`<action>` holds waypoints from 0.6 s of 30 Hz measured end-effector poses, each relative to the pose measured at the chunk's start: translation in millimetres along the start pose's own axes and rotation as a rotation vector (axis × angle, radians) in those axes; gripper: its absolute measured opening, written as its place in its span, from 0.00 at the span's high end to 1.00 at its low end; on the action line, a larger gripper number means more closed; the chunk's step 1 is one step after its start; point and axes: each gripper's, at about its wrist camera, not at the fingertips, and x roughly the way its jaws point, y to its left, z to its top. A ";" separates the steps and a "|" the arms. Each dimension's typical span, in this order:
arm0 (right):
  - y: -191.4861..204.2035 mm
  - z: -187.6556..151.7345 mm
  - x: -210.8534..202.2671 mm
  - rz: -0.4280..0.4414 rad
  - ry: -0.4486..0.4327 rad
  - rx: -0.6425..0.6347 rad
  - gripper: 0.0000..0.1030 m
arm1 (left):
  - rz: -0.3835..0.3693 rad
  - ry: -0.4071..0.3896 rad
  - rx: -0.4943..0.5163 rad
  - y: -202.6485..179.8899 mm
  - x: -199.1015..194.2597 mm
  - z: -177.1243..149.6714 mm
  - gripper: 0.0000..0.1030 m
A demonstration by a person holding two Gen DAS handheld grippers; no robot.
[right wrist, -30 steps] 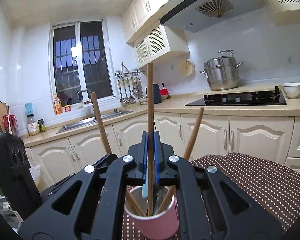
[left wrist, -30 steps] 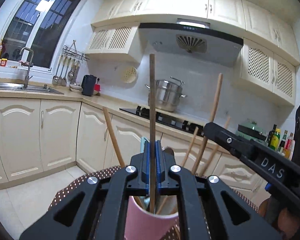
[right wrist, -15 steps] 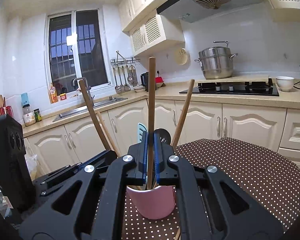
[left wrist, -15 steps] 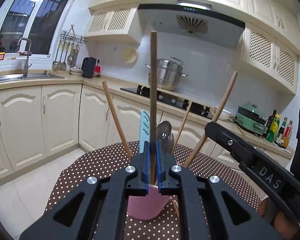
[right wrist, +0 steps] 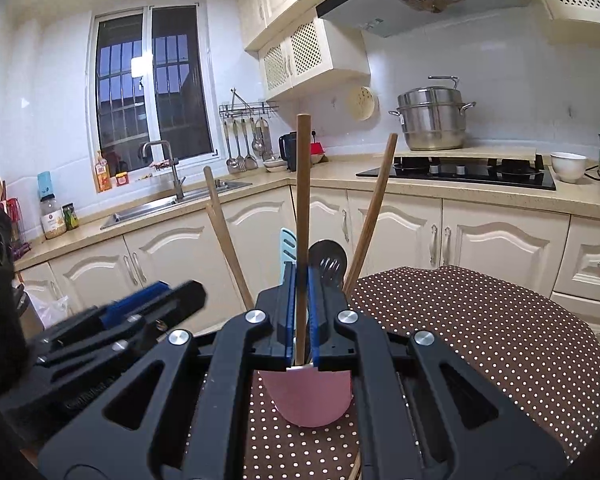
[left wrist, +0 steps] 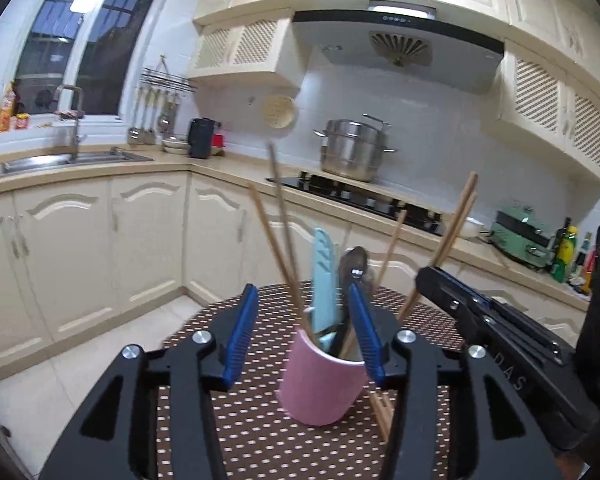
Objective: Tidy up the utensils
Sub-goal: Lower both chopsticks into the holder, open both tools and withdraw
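Note:
A pink cup [left wrist: 320, 384] stands on the dotted brown tablecloth [left wrist: 260, 432] and holds several wooden sticks, a light blue utensil [left wrist: 324, 276] and a dark spoon [left wrist: 354, 264]. My left gripper [left wrist: 304, 332] is open, its blue pads on either side of the cup's rim, holding nothing. My right gripper [right wrist: 299, 312] is shut on an upright wooden stick [right wrist: 303, 184] whose lower end sits in the pink cup [right wrist: 312, 396]. The right gripper also shows at the right of the left wrist view [left wrist: 480, 320].
Another wooden stick [left wrist: 380, 412] lies on the cloth beside the cup. Kitchen counters with a sink [right wrist: 168, 204], a hob [right wrist: 460, 172] and a steel pot [right wrist: 432, 120] run behind the round table [right wrist: 500, 320]. Tiled floor lies to the left.
My left gripper has opened and let go of its stick, which now leans in the cup. My right gripper still grips its stick, lowered into the cup.

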 end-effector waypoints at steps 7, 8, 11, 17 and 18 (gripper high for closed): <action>4.1 -7.0 5.4 -0.019 0.040 -0.011 0.94 | 0.067 0.006 0.038 1.2 -10.7 4.1 0.49; 4.6 -7.6 5.7 -0.021 0.048 -0.013 0.94 | 0.073 0.004 0.044 0.5 -12.1 4.7 0.47; 8.1 -8.1 3.1 -0.027 0.050 -0.015 0.93 | 0.097 -0.002 0.073 -1.0 -17.8 6.9 0.45; 11.2 -2.3 -6.0 -0.034 0.043 -0.016 0.85 | 0.111 -0.003 0.072 -1.1 -28.8 9.7 0.42; 10.5 -1.6 -7.6 -0.035 0.041 -0.016 0.79 | 0.112 -0.007 0.073 -1.3 -31.6 10.2 0.41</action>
